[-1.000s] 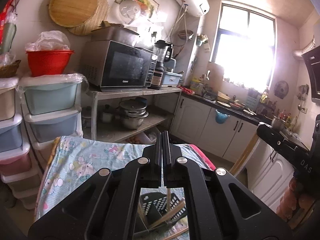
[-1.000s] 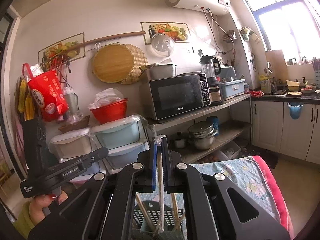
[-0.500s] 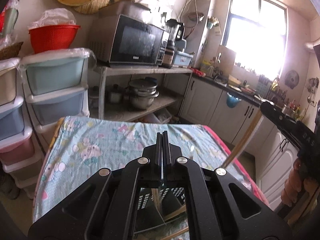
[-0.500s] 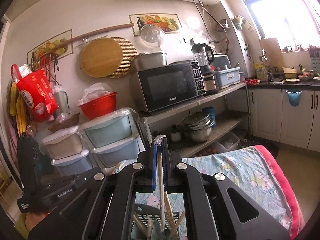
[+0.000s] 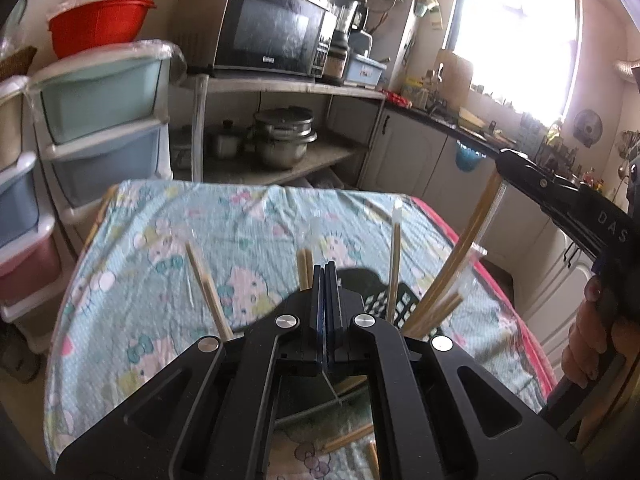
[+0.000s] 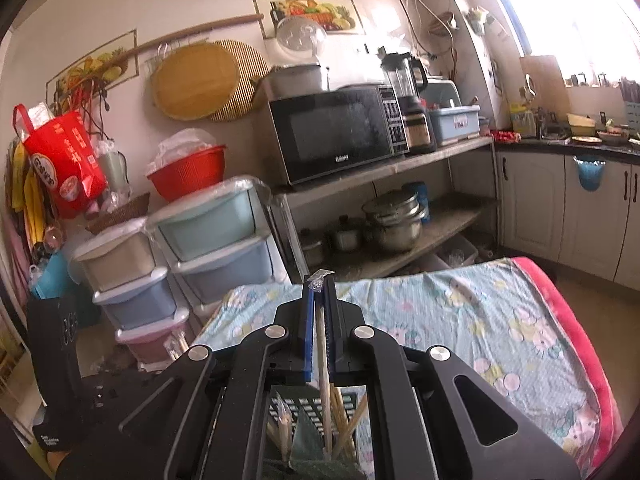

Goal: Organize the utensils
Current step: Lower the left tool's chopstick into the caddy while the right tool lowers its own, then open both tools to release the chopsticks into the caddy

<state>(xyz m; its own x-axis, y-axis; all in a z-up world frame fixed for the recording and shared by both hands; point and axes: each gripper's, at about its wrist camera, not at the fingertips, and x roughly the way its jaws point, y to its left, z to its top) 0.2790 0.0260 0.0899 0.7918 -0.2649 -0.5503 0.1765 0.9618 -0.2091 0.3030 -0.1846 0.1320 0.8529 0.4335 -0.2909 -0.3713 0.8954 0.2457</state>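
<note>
The left hand-held gripper (image 5: 325, 270) has its jaws pressed together with nothing visible between them; it points down over a counter (image 5: 168, 248) covered by a light blue cartoon-print cloth with a pink edge. Directly beyond and below its fingers stands a black perforated utensil basket (image 5: 402, 306), largely hidden by the gripper body. Several wooden chopsticks (image 5: 394, 268) rise from the basket at differing angles, some with clear wrapping at the top. The right hand-held gripper (image 6: 319, 286) is pinching one wrapped pair of chopsticks (image 6: 323, 364), the crumpled wrapper end protruding above the fingertips and the sticks running down into the basket (image 6: 308, 408). In the left wrist view the same pair (image 5: 460, 248) leans from the right gripper's tip (image 5: 505, 157) down toward the basket, and the person's hand (image 5: 596, 344) grips that tool at the right edge. Behind the counter stand stacked plastic drawers (image 6: 208, 236), a red bowl (image 6: 188, 172), a microwave (image 6: 336, 128) on a shelf, and steel pots (image 6: 394, 220) below it.
</note>
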